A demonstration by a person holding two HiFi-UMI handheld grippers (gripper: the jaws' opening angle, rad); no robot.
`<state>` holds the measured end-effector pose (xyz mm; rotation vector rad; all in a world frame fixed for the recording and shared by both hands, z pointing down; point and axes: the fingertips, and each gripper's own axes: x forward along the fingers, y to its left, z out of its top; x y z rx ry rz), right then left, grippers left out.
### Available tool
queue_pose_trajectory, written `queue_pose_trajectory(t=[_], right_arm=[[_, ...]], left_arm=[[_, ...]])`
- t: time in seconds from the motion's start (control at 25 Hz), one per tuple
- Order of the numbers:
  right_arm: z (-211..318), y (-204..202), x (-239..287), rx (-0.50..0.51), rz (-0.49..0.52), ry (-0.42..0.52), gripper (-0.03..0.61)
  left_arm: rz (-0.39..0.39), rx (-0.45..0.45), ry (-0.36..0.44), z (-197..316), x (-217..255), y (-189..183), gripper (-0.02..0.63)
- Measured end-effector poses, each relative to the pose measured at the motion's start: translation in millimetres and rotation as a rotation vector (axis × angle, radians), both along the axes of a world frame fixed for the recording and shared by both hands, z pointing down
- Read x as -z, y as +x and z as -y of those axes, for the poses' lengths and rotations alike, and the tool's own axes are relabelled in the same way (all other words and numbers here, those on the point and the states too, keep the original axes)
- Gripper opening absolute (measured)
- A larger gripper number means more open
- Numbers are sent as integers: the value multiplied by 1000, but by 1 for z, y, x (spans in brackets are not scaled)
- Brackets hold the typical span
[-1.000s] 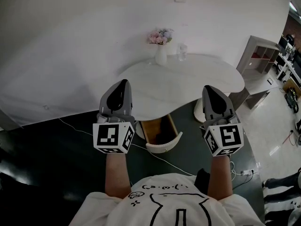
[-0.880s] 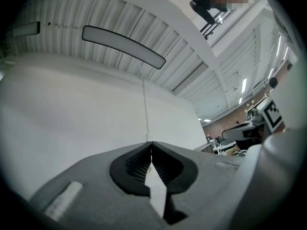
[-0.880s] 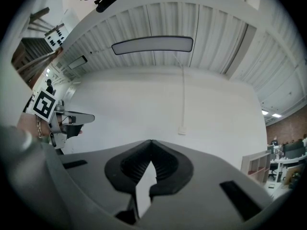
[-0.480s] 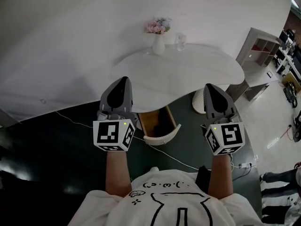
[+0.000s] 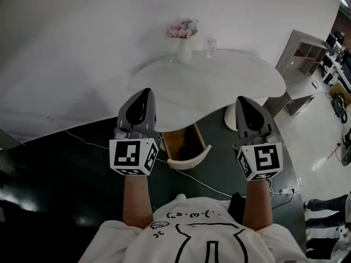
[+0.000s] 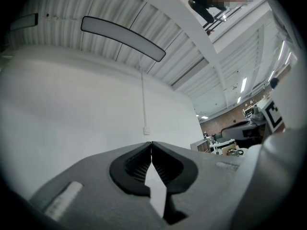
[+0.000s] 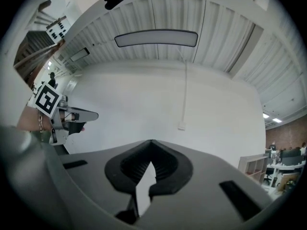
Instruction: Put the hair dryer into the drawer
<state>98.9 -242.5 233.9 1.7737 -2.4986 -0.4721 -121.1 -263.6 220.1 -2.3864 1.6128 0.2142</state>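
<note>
Hovering either side of the open drawer (image 5: 190, 159) beneath the white table (image 5: 219, 86), the left gripper (image 5: 145, 93) and right gripper (image 5: 243, 102) are both pressed together and empty; the hair dryer cannot be made out, perhaps inside the dark drawer, so check before shutting.

The tabletop (image 5: 219, 89) overhangs the open drawer (image 5: 189, 159); vase (image 5: 184, 52) and glass (image 5: 210, 48) stand far back.
</note>
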Motion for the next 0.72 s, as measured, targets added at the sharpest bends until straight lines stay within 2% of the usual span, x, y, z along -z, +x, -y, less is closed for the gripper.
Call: queue_pose_trajectory(t=[0.72], right_arm=[[4, -7, 9, 15, 7, 22, -3]], left_arm=[[8, 7, 10, 4, 5, -5, 17]])
